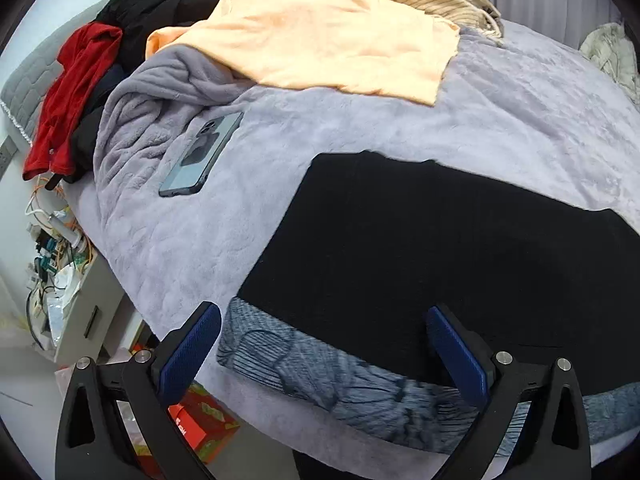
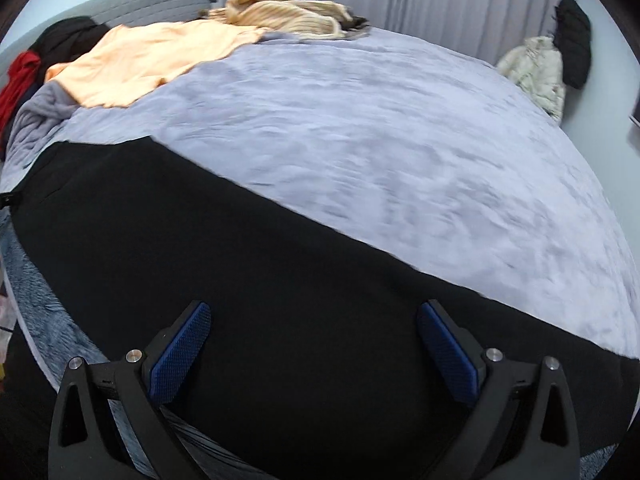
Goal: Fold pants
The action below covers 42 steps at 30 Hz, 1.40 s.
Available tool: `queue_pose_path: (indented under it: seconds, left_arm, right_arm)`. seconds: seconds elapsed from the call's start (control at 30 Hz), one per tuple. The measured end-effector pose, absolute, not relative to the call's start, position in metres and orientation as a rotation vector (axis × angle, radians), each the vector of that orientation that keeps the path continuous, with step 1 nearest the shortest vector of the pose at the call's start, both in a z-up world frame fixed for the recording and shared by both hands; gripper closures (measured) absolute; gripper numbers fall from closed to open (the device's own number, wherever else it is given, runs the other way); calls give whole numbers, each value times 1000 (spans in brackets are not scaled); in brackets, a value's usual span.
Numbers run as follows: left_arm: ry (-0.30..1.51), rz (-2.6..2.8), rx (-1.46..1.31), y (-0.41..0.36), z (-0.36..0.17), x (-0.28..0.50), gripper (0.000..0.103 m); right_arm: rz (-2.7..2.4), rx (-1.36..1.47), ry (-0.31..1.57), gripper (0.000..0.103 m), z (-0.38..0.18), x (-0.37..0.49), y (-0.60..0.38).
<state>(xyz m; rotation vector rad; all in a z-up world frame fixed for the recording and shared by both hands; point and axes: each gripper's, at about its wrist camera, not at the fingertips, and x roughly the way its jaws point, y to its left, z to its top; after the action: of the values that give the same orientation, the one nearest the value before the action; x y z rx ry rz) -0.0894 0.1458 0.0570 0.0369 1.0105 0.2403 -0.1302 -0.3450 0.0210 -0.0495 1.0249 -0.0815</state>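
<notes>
Pants [image 2: 248, 280] flat on blanket [image 2: 400, 152]; both claws [image 1: 324, 316] [image 2: 314, 314] gaping, empty.

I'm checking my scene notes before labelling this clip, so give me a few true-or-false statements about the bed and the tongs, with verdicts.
1. Both tongs are open, holding nothing. True: the left tongs and right tongs show spread fingers over the black pants.
2. A phone lies on top of the black pants. False: it lies on the lilac blanket, apart from the pants, to their left.
3. An orange garment lies spread at the far side of the bed. True.
4. The red garment lies flat in the middle of the bed. False: it hangs bunched at the far left edge, beside dark clothes.
5. The pants are rolled into a ball. False: they lie flat.
</notes>
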Motion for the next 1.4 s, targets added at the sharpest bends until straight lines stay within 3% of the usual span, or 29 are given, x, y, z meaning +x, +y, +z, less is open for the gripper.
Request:
queue_pose_path:
  seconds: [0.17,0.37,0.53,0.7,0.93,1.2,1.4]
  left_arm:
    - [997,-95,77,25,75,-103,0]
    - [1129,-441,244,-141,33,-124,0]
    - [1090,-465,350,-205,39,-136,0]
    - [1096,-535,394,-261,36,-157,0]
    - [1070,-444,373,-289,30,-151,0]
    - [1008,-344,306,-300,43,-112,0]
    - [1113,-289,305,-301,27,-124,0]
  right_arm:
    - [-135,184,922,0,57,-189,-407]
    - [-269,129,1002,1,30,-236,-449]
    - [-401,239,847,0,73,-302,-506]
    - [-290,341,901,0,62,-343,-514]
    - [-158,521,832,0,11,-341,-504]
    - [-191,438,709,0,19,-304,-499]
    - [-191,380,721,0,17,-307,-492]
